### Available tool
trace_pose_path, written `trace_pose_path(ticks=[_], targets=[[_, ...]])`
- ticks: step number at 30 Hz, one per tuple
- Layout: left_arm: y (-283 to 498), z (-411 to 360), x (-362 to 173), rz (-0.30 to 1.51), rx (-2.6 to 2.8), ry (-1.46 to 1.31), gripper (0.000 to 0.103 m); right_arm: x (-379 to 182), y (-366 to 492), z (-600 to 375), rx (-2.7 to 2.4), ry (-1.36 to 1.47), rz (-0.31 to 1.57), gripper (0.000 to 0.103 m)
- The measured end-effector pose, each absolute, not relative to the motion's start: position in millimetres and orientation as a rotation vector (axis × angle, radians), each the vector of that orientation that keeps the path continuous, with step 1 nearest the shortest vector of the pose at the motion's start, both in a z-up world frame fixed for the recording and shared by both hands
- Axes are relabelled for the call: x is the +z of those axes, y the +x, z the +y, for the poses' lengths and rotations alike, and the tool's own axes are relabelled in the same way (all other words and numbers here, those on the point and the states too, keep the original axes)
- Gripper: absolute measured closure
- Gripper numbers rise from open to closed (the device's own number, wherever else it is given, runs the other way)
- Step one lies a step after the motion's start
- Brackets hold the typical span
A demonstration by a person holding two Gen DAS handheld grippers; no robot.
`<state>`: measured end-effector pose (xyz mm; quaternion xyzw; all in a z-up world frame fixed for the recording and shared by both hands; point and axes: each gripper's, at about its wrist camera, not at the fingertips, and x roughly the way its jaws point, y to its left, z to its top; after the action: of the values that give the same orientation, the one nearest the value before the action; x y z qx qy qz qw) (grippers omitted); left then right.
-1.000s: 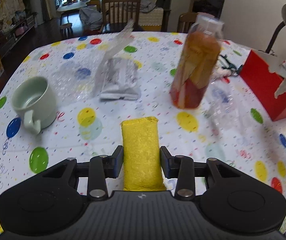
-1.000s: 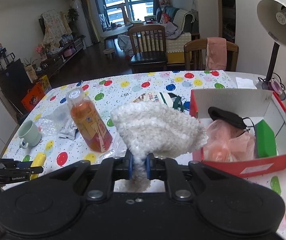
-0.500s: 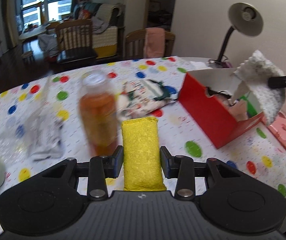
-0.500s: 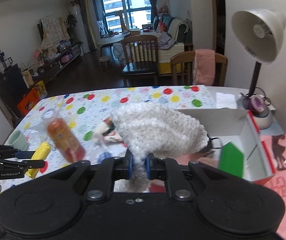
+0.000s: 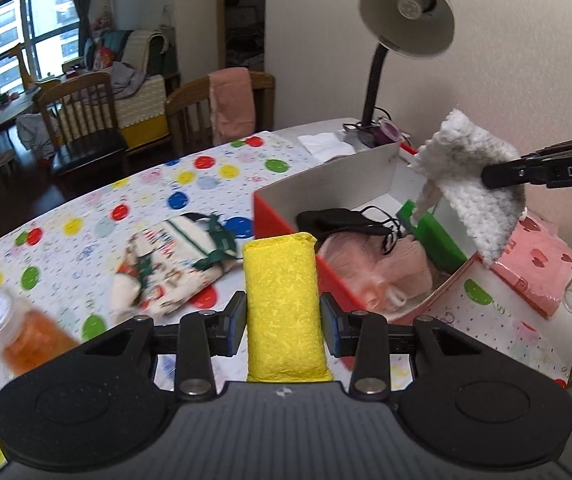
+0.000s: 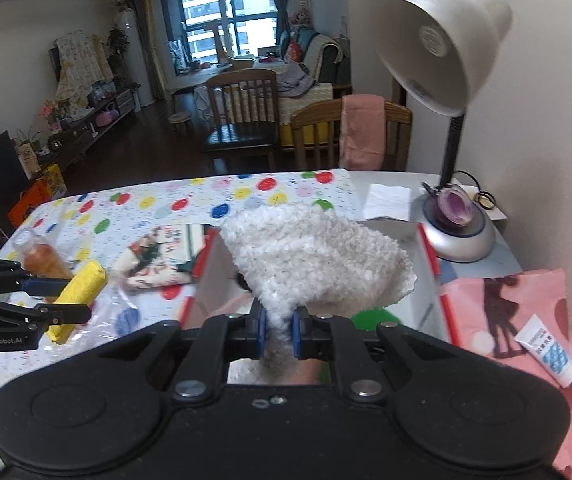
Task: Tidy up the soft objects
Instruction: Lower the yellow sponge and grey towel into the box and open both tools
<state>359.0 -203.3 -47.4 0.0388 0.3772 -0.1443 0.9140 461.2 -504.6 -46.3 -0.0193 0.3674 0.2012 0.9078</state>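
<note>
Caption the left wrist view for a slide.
Left tool grips yellow sponge near red box; right tool holds white knit cloth above it.

- The left tool (image 5: 282,322) clamps a yellow textured rectangular sponge (image 5: 282,304) between its two black fingers; the sponge stands lengthwise, pointing away from the camera.
- Beyond it sits an open red cardboard box with white inner walls (image 5: 326,188) on the polka-dot tabletop (image 5: 206,184).
- Inside the box lie a black strapped fabric piece (image 5: 338,222), a pink knitted item (image 5: 398,268) and a green block (image 5: 434,236).
- The right tool (image 5: 486,178) reaches in from the right edge, pinching a white fluffy knitted cloth (image 5: 474,184) above the box.
- A blurred bottle of orange liquid (image 5: 18,332) stands at lower left.
- A patterned Christmas-print cloth (image 5: 174,264) lies left of the box.
- A grey gooseneck desk lamp (image 5: 402,20) rises behind.
</note>
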Motion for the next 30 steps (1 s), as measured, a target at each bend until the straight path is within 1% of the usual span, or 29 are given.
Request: trace_pose_path(ticks=[8, 18, 24, 30], targets=[[393.4, -251.3, -51.9, 0.817, -0.337, 0.113, 0.065, -70.1, 485.0, -530.6, 0.373, -0.054, 0.790, 0.092], [438.6, -303.0, -59.9, 0.848, -0.381, 0.227, 0.065, -115.0, 514.6, -538.8, 0.357, -0.088, 0.886, 0.091], [470.0, -321.1, -72.3, 0.876, -0.377, 0.261, 0.065, -137.7, 526.6, -542.2, 0.328, -0.105, 0.931, 0.091], [499.9, -333.2, -87.0, 0.910, -0.366, 0.281, 0.065, -153.7, 534.0, -541.1, 0.301, -0.127, 0.962, 0.088]])
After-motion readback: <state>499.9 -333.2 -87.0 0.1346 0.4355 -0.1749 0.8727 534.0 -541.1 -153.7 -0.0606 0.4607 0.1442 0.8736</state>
